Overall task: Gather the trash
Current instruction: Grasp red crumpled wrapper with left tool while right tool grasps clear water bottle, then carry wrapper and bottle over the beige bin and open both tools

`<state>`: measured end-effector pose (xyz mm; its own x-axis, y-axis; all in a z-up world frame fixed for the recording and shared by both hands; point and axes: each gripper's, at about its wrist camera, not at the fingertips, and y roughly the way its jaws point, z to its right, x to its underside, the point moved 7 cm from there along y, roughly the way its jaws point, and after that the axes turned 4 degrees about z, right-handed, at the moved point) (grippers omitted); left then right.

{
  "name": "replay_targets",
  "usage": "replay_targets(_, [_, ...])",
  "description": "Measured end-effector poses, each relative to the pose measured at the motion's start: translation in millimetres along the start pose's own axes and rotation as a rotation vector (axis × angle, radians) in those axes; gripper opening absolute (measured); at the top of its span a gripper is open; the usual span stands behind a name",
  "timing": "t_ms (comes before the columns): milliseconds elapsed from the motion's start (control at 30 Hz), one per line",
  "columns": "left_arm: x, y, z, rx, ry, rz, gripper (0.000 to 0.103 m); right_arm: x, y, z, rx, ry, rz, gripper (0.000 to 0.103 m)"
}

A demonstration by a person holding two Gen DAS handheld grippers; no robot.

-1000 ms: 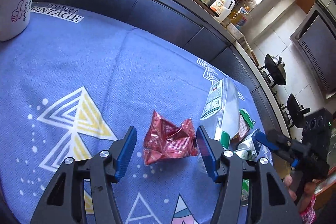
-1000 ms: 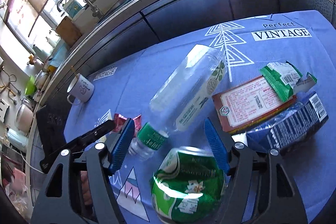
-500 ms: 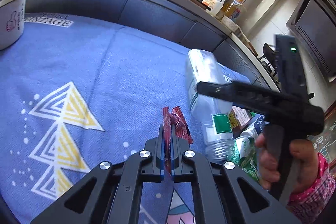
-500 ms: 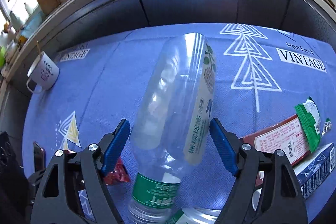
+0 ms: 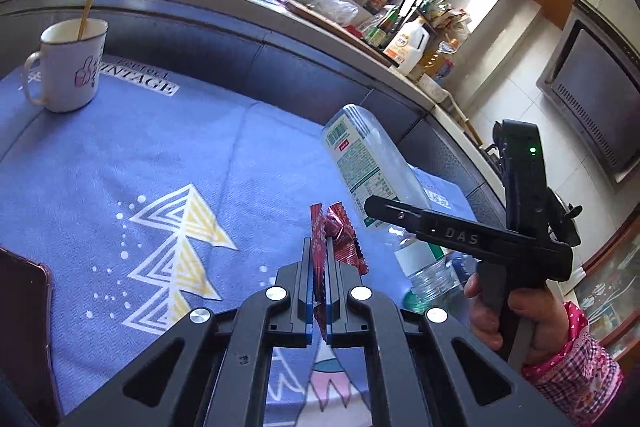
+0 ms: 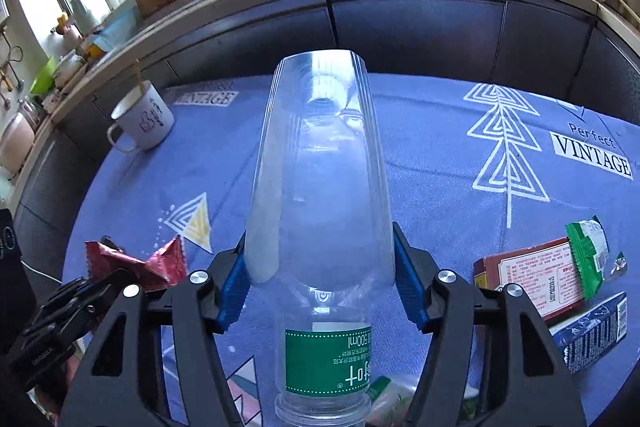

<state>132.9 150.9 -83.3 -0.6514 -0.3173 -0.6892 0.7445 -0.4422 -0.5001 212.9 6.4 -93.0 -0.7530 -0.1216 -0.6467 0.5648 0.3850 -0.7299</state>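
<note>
Blue tablecloth [image 6: 440, 163], mug [image 6: 146, 121], wrappers [image 6: 586, 259], cartons [image 6: 532, 283]

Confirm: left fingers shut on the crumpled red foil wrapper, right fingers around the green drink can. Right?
Not quite. The left gripper is shut on the crumpled red foil wrapper, but the right gripper is clamped on the clear plastic bottle with the green label, not a can; the right wrist view shows it.

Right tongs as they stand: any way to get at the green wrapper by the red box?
Probably not yet. The right tongs are clamped on the clear bottle, so they're occupied. The green wrapper itself lies uncovered on the red box.
</note>
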Motion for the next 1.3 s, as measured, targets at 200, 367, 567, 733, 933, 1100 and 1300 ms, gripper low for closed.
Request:
replay_targets(200, [-4.2, -5.9, 56.3, 0.094, 0.068, -0.001, 0.004, 5.5, -86.7, 31.7, -0.041, 0.087, 0.187, 0.061])
replay_targets(367, [15.7, 11.5, 120.5, 0.213, 0.148, -0.073, 0.004, 61.8, -160.6, 107.8, 0.107, 0.191, 0.307, 0.061])
replay_targets(567, [57.2, 50.7, 207.6, 0.331, 0.27, -0.201, 0.004, 153.8, -201.2, 194.4, 0.279, 0.354, 0.285, 0.061])
replay_targets(733, [96.5, 76.5, 267.1, 0.379, 0.372, -0.282, 0.004, 200.6, -205.3, 243.6, 0.347, 0.447, 0.245, 0.061])
replay_targets(933, [142.1, 106.1, 292.2, 0.357, 0.423, -0.37, 0.004, 220.6, -199.4, 267.6, 0.392, 0.435, 0.223, 0.062])
replay_targets(1100, [162.3, 124.4, 295.7, 0.31, 0.44, -0.43, 0.004, 226.5, -202.2, 274.2, 0.351, 0.457, 0.252, 0.062])
replay_targets(1300, [163.9, 140.2, 317.0, 0.3, 0.472, -0.45, 0.004, 233.7, -211.8, 294.6, 0.253, 0.549, 0.288, 0.062])
